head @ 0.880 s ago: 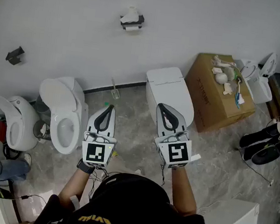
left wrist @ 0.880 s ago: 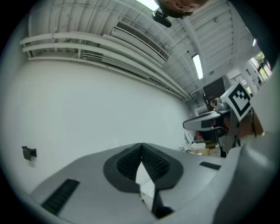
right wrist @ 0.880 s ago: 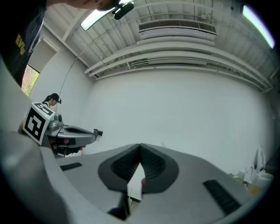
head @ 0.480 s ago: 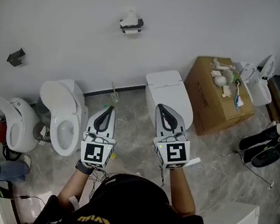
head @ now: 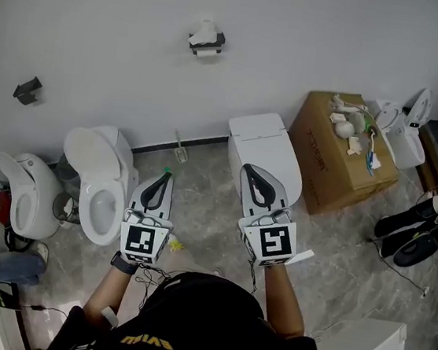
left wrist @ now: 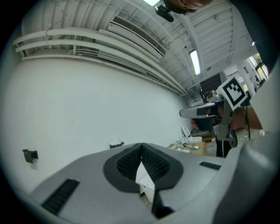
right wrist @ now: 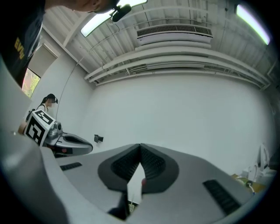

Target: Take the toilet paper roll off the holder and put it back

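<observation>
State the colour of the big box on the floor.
Brown, the cardboard box; clearest in head view.

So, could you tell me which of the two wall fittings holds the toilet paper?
The right-hand fitting, the higher of the two, has white toilet paper on it; the dark left fitting is bare.

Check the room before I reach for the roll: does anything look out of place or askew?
The toilet paper roll looks lumpy and crooked on its holder on the wall. A black bracket further left holds nothing. The toilets below stand at mismatched angles, and loose items litter the cardboard box.
</observation>
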Demonstrator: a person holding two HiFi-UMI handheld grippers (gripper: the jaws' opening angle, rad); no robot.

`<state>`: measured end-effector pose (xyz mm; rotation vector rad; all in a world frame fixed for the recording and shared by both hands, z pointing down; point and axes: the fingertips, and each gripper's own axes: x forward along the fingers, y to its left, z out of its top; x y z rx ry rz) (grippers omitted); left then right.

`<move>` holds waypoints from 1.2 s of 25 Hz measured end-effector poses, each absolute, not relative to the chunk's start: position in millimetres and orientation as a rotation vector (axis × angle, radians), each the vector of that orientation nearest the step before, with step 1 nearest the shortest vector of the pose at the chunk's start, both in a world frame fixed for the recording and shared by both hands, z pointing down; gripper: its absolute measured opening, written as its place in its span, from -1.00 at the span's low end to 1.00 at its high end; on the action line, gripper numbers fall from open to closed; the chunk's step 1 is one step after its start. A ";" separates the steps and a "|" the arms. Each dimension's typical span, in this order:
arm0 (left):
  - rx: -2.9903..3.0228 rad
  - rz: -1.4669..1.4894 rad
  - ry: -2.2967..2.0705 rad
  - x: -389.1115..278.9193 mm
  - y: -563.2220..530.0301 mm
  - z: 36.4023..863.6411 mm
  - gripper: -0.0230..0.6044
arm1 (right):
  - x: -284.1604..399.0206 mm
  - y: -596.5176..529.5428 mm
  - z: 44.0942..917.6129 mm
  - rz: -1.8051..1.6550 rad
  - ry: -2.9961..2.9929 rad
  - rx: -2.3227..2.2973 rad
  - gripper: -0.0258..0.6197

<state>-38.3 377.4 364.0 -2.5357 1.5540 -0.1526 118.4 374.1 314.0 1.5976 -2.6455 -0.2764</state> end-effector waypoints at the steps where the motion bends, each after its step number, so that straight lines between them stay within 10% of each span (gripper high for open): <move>1: -2.532 -0.160 1.567 -42.7 378.6 366.5 -0.89 | 117.3 376.6 312.7 -0.289 -2.656 1.590 -0.93; 17: -2.534 -0.117 1.611 -47.7 398.1 360.5 -0.89 | 119.7 392.4 313.3 -0.287 -2.698 1.557 -0.81; 24: -2.528 -0.123 1.614 -44.7 402.7 360.9 -0.89 | 108.2 396.0 316.5 -0.268 -2.730 1.481 -0.51; 30: -2.542 -0.122 1.607 -40.0 403.4 360.1 -0.89 | 100.3 397.4 323.2 -0.237 -2.765 1.408 0.15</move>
